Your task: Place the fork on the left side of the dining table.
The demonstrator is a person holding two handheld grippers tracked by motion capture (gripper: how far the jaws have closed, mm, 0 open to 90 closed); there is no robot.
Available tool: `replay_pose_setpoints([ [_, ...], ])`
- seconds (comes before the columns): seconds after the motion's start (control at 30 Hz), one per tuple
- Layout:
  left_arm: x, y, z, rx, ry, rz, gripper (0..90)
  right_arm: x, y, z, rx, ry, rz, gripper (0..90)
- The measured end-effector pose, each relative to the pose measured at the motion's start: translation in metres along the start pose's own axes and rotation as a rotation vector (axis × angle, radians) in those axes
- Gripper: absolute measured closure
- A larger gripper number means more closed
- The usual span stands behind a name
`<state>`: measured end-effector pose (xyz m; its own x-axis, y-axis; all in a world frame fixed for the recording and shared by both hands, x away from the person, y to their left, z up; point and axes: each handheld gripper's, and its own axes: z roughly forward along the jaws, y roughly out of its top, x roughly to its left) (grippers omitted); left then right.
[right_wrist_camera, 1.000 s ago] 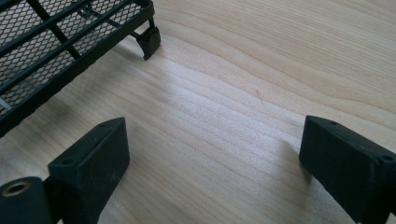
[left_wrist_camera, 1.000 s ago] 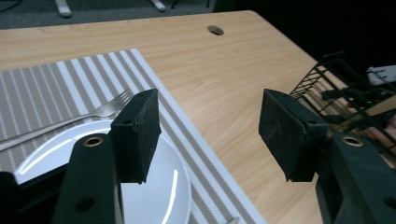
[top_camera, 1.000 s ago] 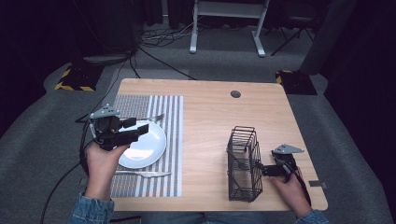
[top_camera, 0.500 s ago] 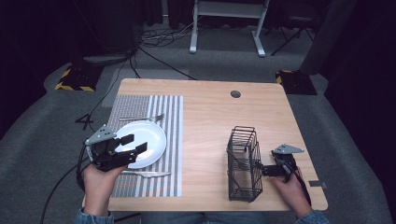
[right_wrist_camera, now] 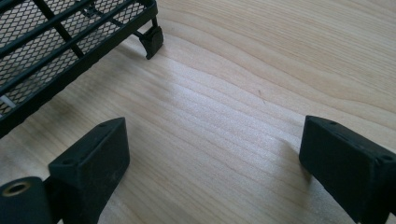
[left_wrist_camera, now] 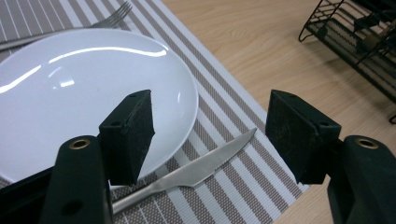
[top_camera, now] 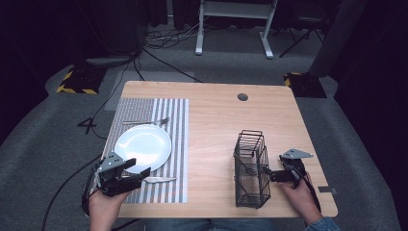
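Tabletop wood is seen from the high view, with a striped placemat at its left carrying a white plate, a fork beyond it and a knife at its near edge. The left gripper is held low just beside the knife's handle end, while the right gripper is rested next to a black wire rack at the near right. From the left gripper view, the jaws are shown wide apart (they have just been opening), with the knife lying below and between them, untouched, its tip just off the plate rim. From the right gripper view, the jaws are spread over bare wood, nothing between them, the rack lying to the upper left.
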<state>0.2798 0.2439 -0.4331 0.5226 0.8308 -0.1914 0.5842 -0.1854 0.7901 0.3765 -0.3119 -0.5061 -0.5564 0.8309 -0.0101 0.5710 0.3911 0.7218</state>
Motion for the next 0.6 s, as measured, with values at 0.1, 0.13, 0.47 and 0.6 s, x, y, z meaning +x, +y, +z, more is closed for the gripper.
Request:
replay_pose_setpoints([
  [0.1, 0.002, -0.013, 0.006, 0.011, 0.001, 0.005, 33.0, 0.000, 0.000, 0.000, 0.000, 0.001, -0.001, 8.6],
  [0.13, 0.004, -0.019, 0.010, 0.018, -0.002, 0.005, 33.0, 0.000, 0.000, 0.000, 0.000, 0.001, -0.001, 8.6],
  [0.47, 0.006, -0.044, 0.031, 0.183, 0.051, 0.075, 33.1, 0.000, 0.000, 0.000, 0.000, 0.003, -0.003, 8.7],
  [0.6, 0.008, -0.048, 0.037, 0.243, 0.045, 0.073, 33.0, 0.000, 0.000, 0.000, 0.000, 0.003, -0.003, 8.7],
])
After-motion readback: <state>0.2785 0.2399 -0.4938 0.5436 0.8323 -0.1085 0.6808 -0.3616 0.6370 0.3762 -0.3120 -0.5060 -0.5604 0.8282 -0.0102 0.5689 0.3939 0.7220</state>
